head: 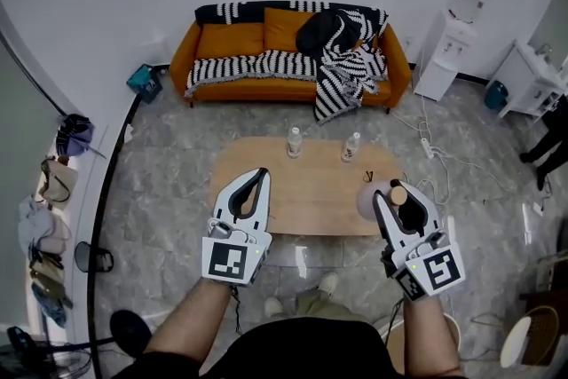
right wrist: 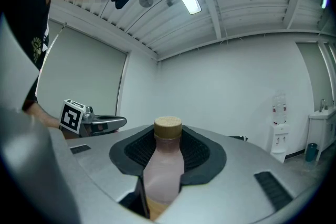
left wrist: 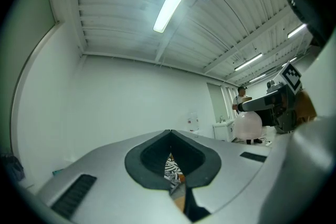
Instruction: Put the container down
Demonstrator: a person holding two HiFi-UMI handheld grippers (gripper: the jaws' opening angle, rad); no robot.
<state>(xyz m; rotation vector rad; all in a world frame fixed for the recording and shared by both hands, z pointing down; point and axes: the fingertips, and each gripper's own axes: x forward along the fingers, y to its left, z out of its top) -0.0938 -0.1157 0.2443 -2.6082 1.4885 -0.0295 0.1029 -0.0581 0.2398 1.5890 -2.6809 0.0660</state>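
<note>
**Item:** container (right wrist: pixel 164 168), a pale pink bottle with a round cork-coloured cap.
**Location:** clamped in the right gripper (head: pixel 398 200) at the lower right of the head view, in the air over the right end of the wooden surface (head: pixel 302 191) and not touching it. In the right gripper view it lies along the jaws with its cap toward their tips.

**Right gripper:** closed on the container, dark pads pressing each side of the body below the cap. It points up toward the ceiling rather than down.

**Left gripper (head: pixel 261 177):** jaws together, nothing between them. It is held level beside the right one, over the left part of the surface.

**Also on the surface:** two small clear bottles (head: pixel 294 142) standing near the far edge, well apart from the container. An orange sofa (head: pixel 266 58) stands beyond, at the top centre.

**Step in hand (judgement):** set-down not yet begun.

**Handling notes:**
- Tip the gripper forward first, so that the base faces down.
- Aim for the bare wood near the right front corner, clear of the two bottles.
- Keep off the rim itself.
- Lower until the base sits flat, and only then part the jaws, slowly.
- Draw the gripper back along its own line so that the pads do not drag the neck. The narrow, top-held shape looks likely to topple if released while tilted.
</note>
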